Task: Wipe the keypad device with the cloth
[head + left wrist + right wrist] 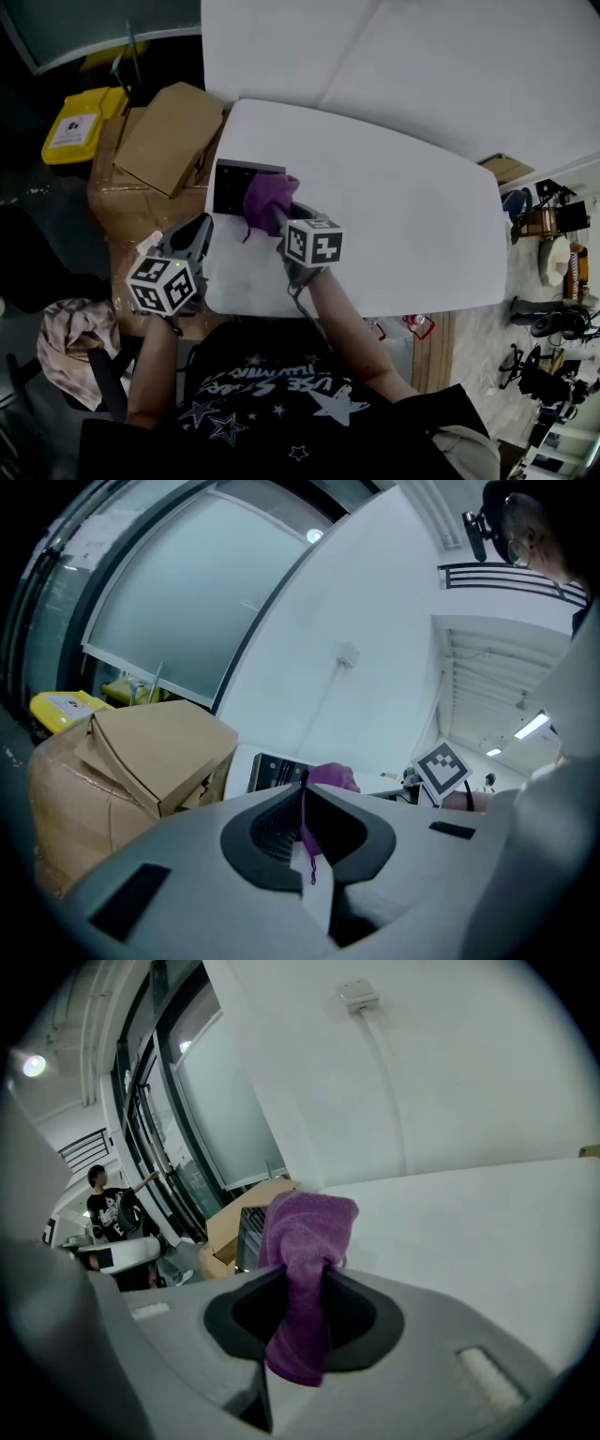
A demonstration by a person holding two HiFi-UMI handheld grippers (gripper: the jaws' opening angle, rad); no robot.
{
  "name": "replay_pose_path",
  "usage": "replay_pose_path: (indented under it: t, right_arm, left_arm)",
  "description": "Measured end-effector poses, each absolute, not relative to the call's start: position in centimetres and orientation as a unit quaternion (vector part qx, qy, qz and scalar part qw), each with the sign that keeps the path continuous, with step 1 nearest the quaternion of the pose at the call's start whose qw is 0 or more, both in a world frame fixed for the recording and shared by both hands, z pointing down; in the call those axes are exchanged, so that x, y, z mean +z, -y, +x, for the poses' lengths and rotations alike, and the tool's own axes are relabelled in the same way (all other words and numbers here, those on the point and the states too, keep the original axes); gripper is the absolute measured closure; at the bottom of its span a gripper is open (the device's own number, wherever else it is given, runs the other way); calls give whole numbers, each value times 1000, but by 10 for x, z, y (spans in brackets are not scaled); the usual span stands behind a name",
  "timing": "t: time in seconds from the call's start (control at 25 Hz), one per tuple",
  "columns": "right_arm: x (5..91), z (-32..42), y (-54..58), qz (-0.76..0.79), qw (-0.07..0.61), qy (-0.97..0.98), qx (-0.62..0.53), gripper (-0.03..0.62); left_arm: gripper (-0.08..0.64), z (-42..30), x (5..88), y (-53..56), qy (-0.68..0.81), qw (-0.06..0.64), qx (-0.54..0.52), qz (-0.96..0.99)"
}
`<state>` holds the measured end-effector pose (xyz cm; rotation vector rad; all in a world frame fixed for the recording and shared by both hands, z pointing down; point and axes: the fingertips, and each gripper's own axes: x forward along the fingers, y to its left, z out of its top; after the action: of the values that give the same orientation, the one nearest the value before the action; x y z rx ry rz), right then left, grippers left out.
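The purple cloth (270, 199) hides part of the keypad device (232, 187) (keys indistinct).

Person's wearing a black short-sleeve tee (272, 412) with white stars and white lettering printed on it. The left gripper (203, 223) and right gripper (279, 217) are both light grey plastic with dark inner pads. Each carries a black-and-white marker cube (161, 284).

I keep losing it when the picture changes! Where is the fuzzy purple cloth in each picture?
Head view: the fuzzy purple cloth is centre-left, pinched by the right gripper.
Left gripper view: low centre, a small purple lump beyond the jaws.
Right gripper view: centre, bunched between the jaws.
Shared landmark: the dark flat keypad device, just left of the cloth every time.
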<state>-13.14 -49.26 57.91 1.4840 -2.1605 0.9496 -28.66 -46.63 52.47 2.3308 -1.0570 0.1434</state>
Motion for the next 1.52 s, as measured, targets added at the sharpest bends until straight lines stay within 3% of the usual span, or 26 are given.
replay_pose_path:
  t: [0.88,1.52]
  right_arm:
    - [561,-25,438,560,149,739,344,494]
    - [549,94,365,572,132,734,342,495]
  left_arm:
    - [543,-220,503,427,398,275,55,874]
    - [543,-110,493,359,386,260,69,882]
